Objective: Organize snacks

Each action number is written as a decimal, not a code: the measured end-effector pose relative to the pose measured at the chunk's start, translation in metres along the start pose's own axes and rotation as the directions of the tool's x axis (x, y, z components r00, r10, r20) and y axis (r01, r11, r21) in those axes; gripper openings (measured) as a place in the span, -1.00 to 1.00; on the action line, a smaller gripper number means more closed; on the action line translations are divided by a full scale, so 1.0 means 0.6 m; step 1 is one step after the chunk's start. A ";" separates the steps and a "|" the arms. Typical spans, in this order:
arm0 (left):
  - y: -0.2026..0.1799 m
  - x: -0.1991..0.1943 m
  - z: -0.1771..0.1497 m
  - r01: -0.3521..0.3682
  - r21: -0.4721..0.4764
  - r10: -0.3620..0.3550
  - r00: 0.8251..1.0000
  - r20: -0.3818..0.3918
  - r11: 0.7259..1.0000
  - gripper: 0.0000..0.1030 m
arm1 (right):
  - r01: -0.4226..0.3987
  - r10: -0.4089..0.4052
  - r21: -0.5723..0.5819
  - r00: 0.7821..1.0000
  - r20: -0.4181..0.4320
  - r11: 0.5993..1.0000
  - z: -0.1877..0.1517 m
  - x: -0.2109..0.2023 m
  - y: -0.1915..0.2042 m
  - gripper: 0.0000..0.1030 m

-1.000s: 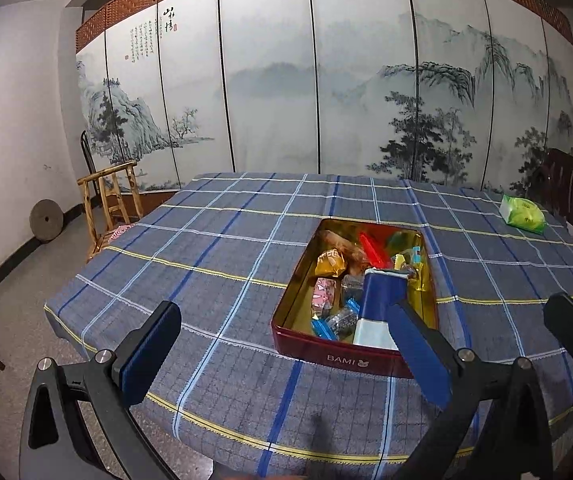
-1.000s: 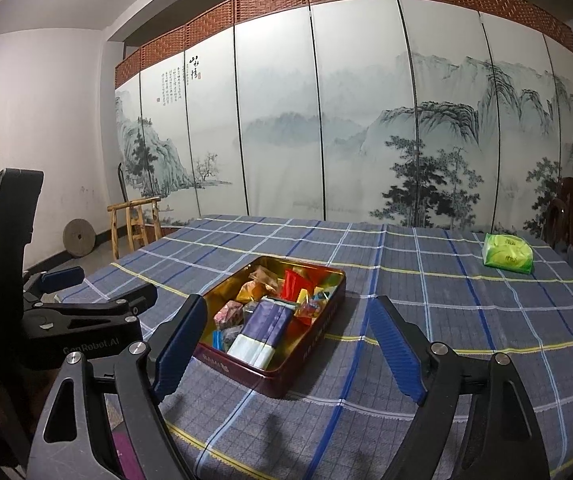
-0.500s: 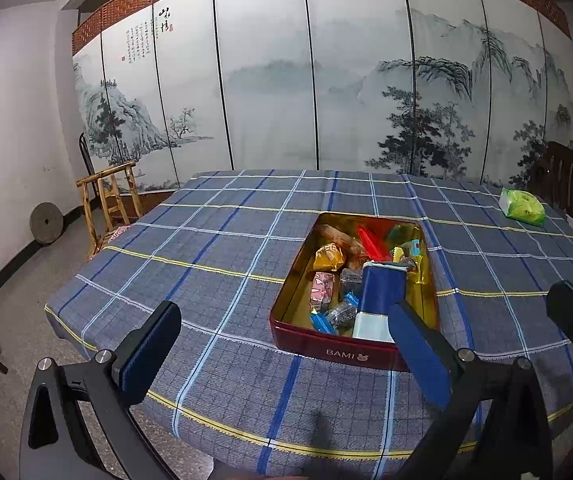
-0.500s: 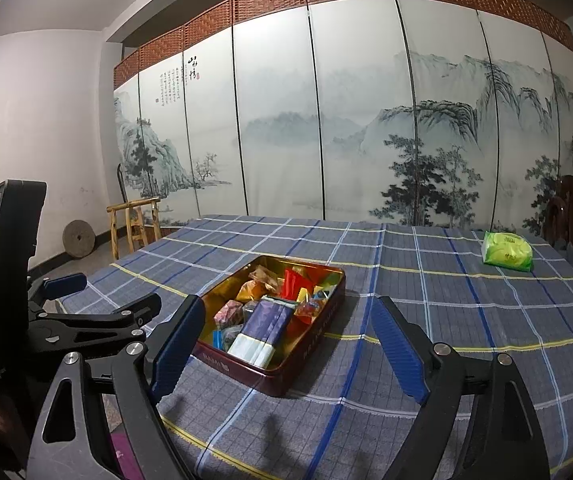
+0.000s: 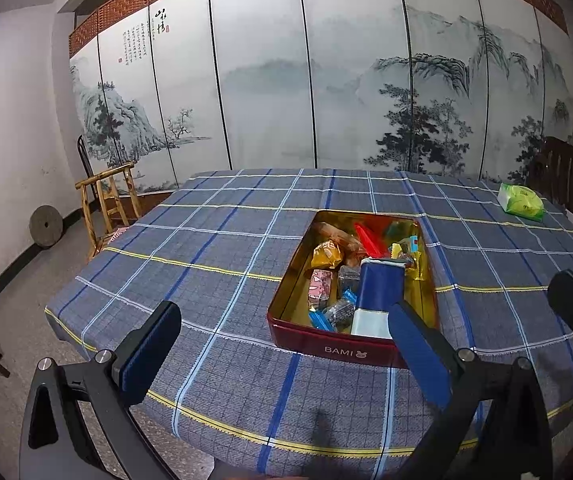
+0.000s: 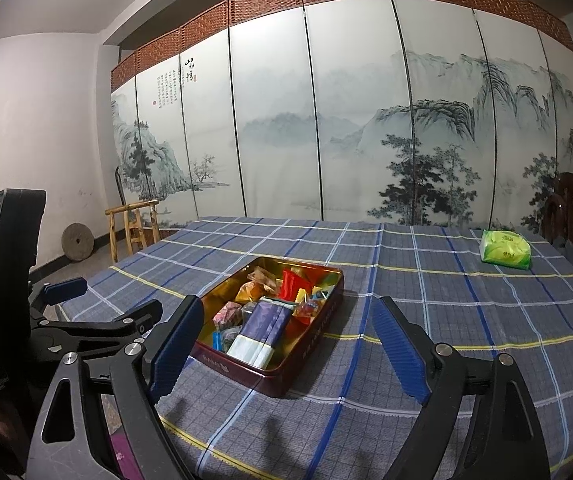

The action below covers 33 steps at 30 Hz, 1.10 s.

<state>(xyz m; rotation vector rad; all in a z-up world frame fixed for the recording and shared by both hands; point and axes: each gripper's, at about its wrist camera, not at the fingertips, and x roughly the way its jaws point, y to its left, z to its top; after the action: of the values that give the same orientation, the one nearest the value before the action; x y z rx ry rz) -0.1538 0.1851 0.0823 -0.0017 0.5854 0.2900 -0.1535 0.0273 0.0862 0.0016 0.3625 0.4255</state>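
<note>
Nothing moved since earlier; both tongs hover as before. Left tongs (image 5: 286,344) wide, empty. Right tongs (image 6: 288,344) wide, empty. Red snack tin (image 5: 326,350) on checked desk (image 5: 206,280), packed with wrapped snacks (image 5: 326,254). Green packet (image 6: 505,249) far right, well apart.

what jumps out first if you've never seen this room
The red tin packed with bright wrapped snacks sits open on the blue plaid tablecloth, near the front edge. A lone green packet lies apart at the far right. Behind it all, an ink mountain landscape screen spans the back wall.
</note>
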 end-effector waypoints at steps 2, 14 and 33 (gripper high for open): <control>0.000 0.000 0.000 0.001 -0.001 -0.001 1.000 0.001 1.000 1.00 | -0.001 0.001 -0.001 1.000 0.000 1.000 0.001 0.000 -0.001 0.69; 0.005 0.004 0.000 -0.002 0.007 0.002 1.000 0.018 1.000 1.00 | 0.023 -0.023 0.002 1.000 0.014 1.000 0.006 0.007 0.002 0.70; 0.018 0.002 0.021 -0.015 -0.008 0.015 0.998 0.058 1.000 1.00 | 0.146 -0.143 0.055 0.988 -0.067 0.988 0.039 0.059 -0.006 0.71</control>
<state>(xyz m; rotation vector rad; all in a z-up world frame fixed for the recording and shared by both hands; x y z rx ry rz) -0.1489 0.1968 0.0931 0.0043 0.5270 0.3059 -0.1140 0.0401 0.0954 0.0203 0.4344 0.2714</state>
